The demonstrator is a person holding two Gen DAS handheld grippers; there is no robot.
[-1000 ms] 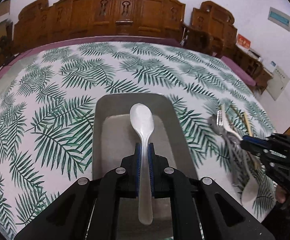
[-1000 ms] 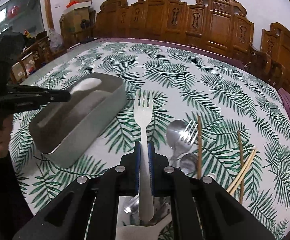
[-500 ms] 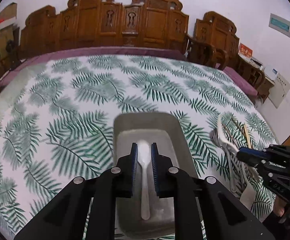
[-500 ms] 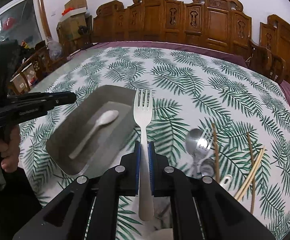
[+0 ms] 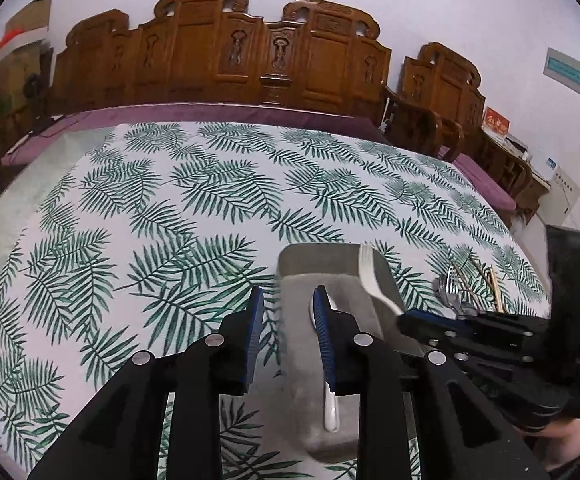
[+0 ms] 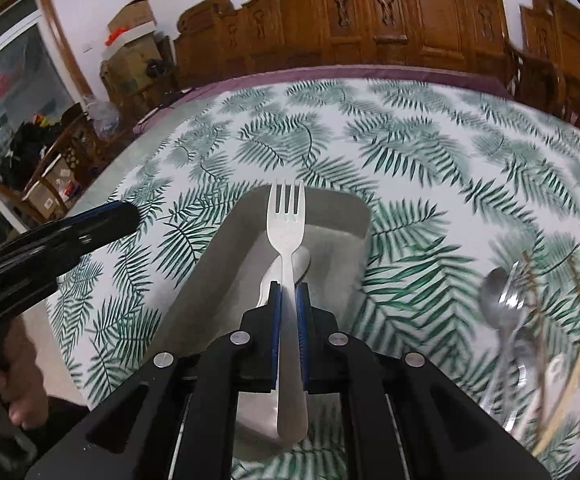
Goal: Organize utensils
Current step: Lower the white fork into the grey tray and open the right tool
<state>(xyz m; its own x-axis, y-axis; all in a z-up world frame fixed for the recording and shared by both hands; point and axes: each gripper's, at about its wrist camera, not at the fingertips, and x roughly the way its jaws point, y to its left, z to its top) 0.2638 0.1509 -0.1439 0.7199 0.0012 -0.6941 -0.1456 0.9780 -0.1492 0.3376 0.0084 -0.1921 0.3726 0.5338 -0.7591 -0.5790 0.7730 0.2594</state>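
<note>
1. Left wrist view: carved brown wooden chairs (image 5: 274, 52) line a white wall behind the worktop (image 5: 194, 200), which is covered in a white cloth with green fern print.
2. The left tool (image 5: 286, 320) is released and empty, its blue-padded fingers spread across the left wall of the grey rectangular matte tray (image 5: 301, 360).
3. A white plastic spoon (image 5: 330, 408) lies flat in the tray, long axis along the tray's length.
4. Right wrist view: the right tool (image 6: 288, 300) is clenched on the handle of a white plastic fork (image 6: 286, 232), tines pointing forward over the tray's far end.
5. The fork's long axis parallels the tray and sits directly above the spoon; lowering and letting go appears sufficient.
6. Loose metal spoons and forks and bamboo chopsticks (image 6: 529, 320) remain blurred to the right.
</note>
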